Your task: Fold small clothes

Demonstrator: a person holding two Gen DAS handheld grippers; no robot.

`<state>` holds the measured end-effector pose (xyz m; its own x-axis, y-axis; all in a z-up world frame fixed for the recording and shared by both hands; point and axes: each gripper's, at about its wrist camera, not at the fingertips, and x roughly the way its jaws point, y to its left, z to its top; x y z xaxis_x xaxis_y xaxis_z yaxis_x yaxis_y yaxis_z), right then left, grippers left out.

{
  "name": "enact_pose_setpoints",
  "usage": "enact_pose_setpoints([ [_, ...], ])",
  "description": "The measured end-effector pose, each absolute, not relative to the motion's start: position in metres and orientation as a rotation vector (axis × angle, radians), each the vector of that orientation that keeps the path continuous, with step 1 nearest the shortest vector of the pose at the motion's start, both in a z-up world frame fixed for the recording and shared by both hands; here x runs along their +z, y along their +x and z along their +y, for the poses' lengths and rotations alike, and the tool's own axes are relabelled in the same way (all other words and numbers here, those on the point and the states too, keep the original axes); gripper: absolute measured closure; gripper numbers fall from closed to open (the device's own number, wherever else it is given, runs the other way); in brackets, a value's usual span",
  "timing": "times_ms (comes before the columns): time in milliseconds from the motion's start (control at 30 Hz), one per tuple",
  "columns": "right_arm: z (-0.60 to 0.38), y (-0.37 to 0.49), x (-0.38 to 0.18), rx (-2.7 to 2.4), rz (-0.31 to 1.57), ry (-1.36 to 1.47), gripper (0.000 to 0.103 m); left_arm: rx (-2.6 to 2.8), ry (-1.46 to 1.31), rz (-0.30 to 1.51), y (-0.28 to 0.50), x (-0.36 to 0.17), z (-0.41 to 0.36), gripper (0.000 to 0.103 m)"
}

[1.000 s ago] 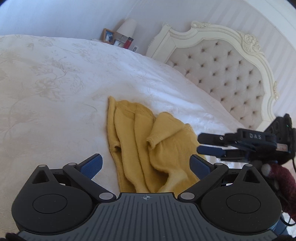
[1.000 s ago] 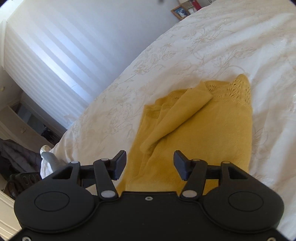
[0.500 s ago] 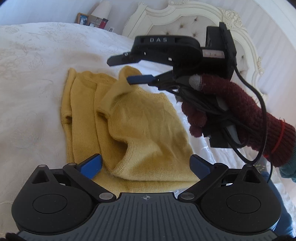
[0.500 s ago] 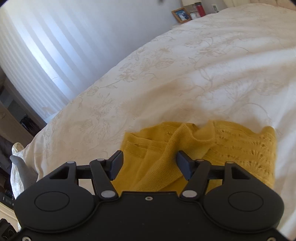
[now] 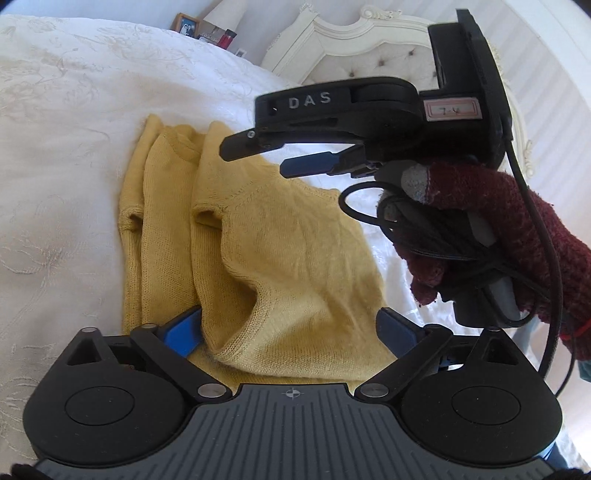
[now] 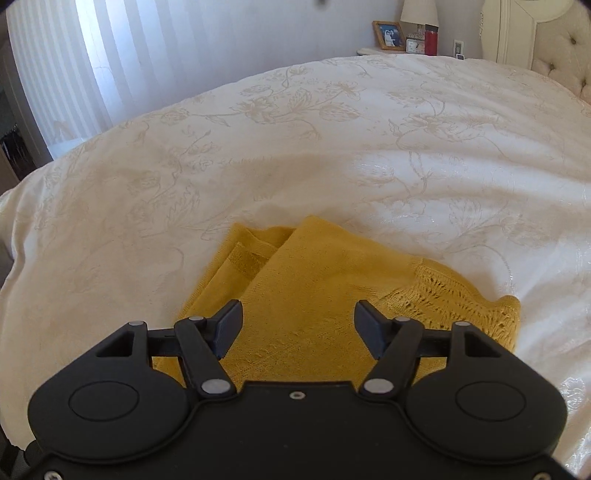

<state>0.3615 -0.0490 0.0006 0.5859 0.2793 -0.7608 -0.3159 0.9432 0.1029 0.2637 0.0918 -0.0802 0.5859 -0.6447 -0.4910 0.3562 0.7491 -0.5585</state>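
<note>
Nearest the left wrist camera, the left gripper (image 5: 290, 326) is hanging with its blue pads spread wide and gripping nothing, straddling the near hem of the yellow knitted garment (image 5: 280, 258), which is lying partly folded on the cream bedspread (image 5: 66, 155) and filling the middle of that view. Further out, at about two o'clock, the right gripper (image 5: 266, 157) is hovering above the garment's far edge in a hand wearing a dark red knitted glove (image 5: 517, 229); its fingers are standing apart with only air between them, and its own camera is showing both pads (image 6: 229, 328) parted over the cloth, gripping none of it. The step in hand looks like taking hold for the next fold: each tool should probably be pinching a single clean layer at a corner, not the bunched ridge running from six to eleven o'clock, and both should be lifting together so the loose sleeve does not drag out of line. The lacy border (image 6: 450, 299) at four o'clock in the right view may be snagging easily, so a shallow bite is wiser there. Beyond the garment the bedspread is lying open from nine through twelve o'clock, giving plenty of room to swing cloth over; the tufted headboard (image 5: 402, 70) at one o'clock and the bedside clutter (image 6: 410, 35) are sitting well apart.
</note>
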Motion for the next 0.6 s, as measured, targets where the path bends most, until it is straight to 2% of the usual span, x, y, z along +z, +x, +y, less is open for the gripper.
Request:
enact_pose_setpoints([
  [33, -0.043, 0.364, 0.0, 0.34, 0.895, -0.058, 0.028, -0.605, -0.427, 0.743, 0.263, -0.08, 0.09, 0.03],
  [100, -0.03, 0.369, -0.002, 0.324, 0.936, -0.094, 0.027, -0.561, -0.394, 0.746, 0.262, -0.081, 0.087, 0.071],
  [133, -0.022, 0.373, -0.005, 0.308, 0.962, -0.125, 0.027, -0.556, -0.383, 0.743, 0.261, -0.082, 0.087, 0.076],
  [300, -0.003, 0.385, -0.018, 0.266, 1.025, -0.208, 0.024, -0.537, -0.409, 0.751, 0.259, -0.081, 0.094, 0.08],
  [400, -0.004, 0.384, -0.019, 0.252, 1.028, -0.249, 0.03, -0.527, -0.356, 0.728, 0.253, -0.075, 0.092, 0.081],
  [433, -0.005, 0.382, -0.02, 0.244, 1.019, -0.283, 0.035, -0.521, -0.34, 0.721, 0.252, -0.073, 0.091, 0.081],
  [500, -0.007, 0.379, -0.02, 0.258, 1.002, -0.326, 0.07, -0.519, -0.326, 0.712, 0.249, -0.071, 0.088, 0.081],
  [533, -0.01, 0.377, -0.019, 0.266, 1.0, -0.314, 0.077, -0.515, -0.327, 0.711, 0.249, -0.071, 0.087, 0.081],
  [600, -0.018, 0.375, -0.017, 0.278, 0.987, -0.266, 0.082, -0.513, -0.325, 0.709, 0.249, -0.071, 0.086, 0.081],
])
